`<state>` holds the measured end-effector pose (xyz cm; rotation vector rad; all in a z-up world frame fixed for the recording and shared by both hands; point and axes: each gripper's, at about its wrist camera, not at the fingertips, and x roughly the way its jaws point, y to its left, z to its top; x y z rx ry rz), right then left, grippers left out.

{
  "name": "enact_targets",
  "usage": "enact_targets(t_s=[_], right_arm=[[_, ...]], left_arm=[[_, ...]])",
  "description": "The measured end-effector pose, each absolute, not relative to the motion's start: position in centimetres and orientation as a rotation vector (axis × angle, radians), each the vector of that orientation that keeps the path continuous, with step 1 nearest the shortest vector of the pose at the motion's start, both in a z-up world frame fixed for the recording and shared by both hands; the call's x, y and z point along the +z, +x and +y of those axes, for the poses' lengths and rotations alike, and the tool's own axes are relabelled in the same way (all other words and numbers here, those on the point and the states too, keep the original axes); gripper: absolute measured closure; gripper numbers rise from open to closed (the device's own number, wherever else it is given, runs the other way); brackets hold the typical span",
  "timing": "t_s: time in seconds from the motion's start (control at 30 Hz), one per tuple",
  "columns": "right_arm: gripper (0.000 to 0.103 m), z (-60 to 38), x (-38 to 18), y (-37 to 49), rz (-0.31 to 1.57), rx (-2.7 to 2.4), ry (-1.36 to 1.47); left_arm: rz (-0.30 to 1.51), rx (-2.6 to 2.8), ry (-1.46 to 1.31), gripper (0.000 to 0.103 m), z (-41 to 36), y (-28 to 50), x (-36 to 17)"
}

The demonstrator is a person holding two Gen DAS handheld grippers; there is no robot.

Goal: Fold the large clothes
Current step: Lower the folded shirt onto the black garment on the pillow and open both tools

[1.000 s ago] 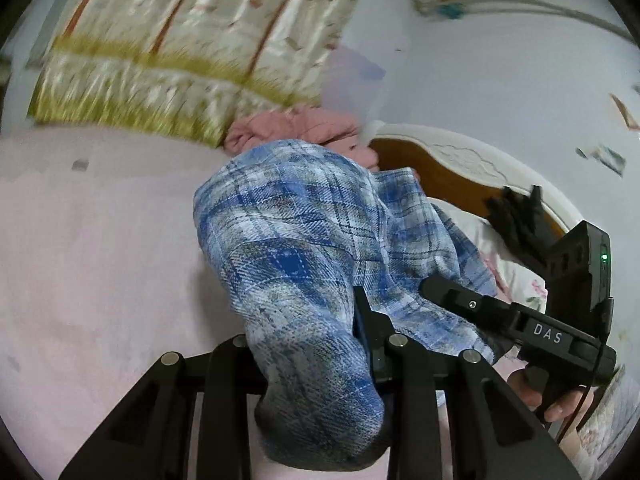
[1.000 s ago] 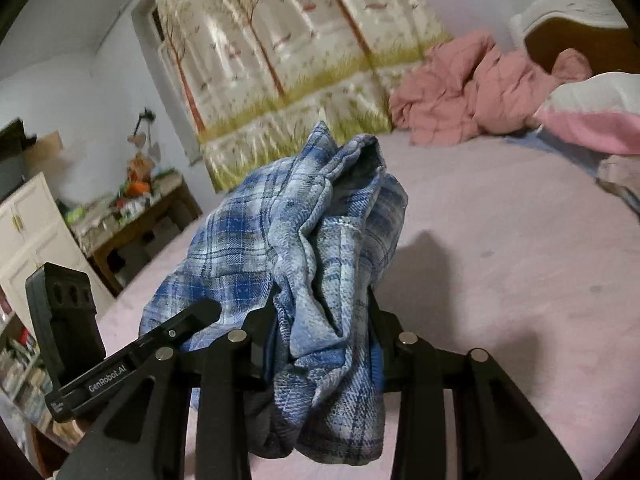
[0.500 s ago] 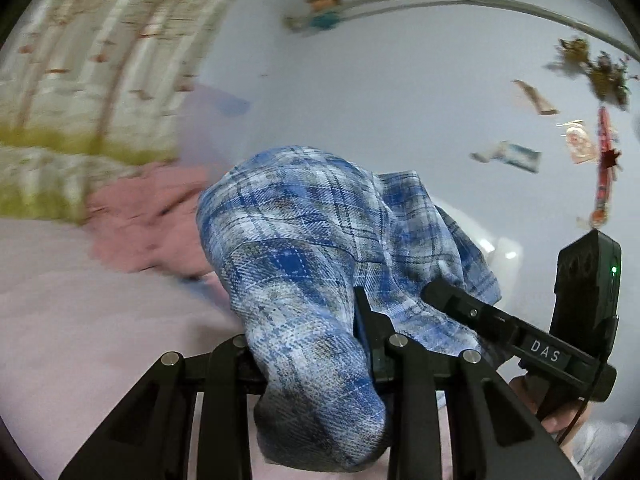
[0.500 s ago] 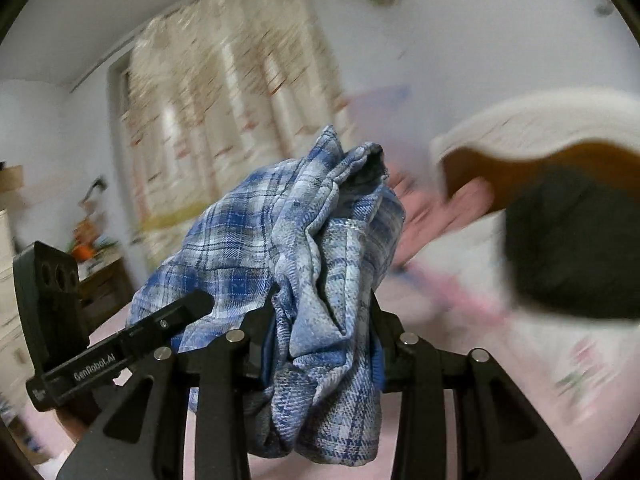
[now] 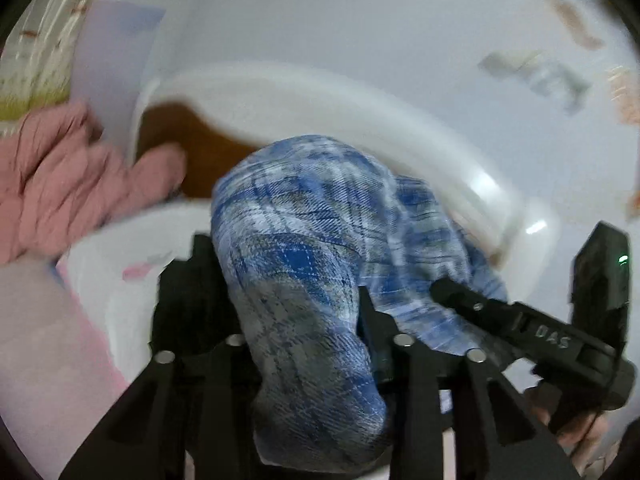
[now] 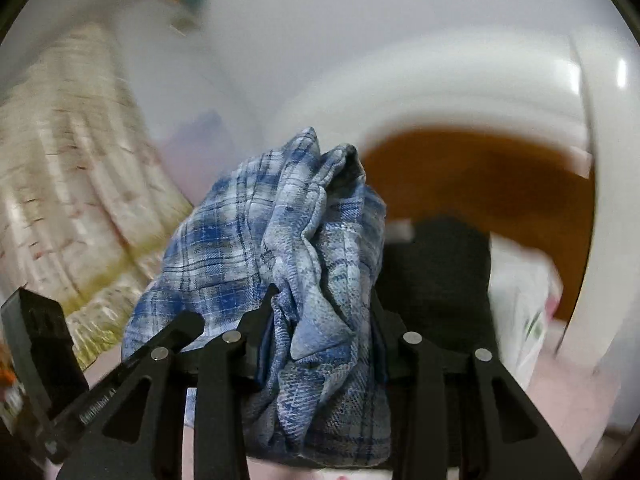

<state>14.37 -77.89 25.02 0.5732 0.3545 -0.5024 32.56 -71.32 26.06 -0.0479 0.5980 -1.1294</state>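
one blue-and-white plaid shirt point(image 5: 304, 240), a soft woven flannel with a brushed, slightly pilled face, is bunched into a thick rounded wad and held up in the air in front of the headboard point(image 5: 320, 92). the left claw point(image 5: 300, 320) is clenched on one end of it, the cloth bulging out between and below its two black fingers. in the right wrist view the same shirt point(image 6: 304, 248) rises in crumpled, rope-like folds, and the right claw point(image 6: 320, 320) is clamped on that bundle too, fabric spilling under its two fingers. each claw shows in the other's view at the edge of the cloth.

behind, one curved headboard with a glossy white rim and a smooth brown panel. one pink, wrinkled quilt point(image 5: 68, 184) lies heaped at the left. one dark, blurred garment point(image 6: 436, 280) lies just behind the shirt, and one pale printed curtain point(image 6: 68, 208) hangs at the far left.
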Motion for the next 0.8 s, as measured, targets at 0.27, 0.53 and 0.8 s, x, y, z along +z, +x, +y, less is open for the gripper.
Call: enact_targets(t_s=[0.27, 0.53, 0.8], right_arm=[[0.058, -78.1, 21.4, 17.3, 0.411, -0.521, 0.456], [0.027, -75.5, 25.4, 13.1, 0.329, -0.642, 0.290], [0.000, -66.6, 29.6, 4.8, 0.117, -0.654, 0.216]], left_arm=[[0.728, -1.098, -0.056, 0.044, -73.6, 36.5, 22.1], [0.316, -1.004, -0.002, 0.000, -66.6, 32.3, 27.1], [-0.020, -0.874, 0.018, 0.000, -55.7, 23.3, 31.9]])
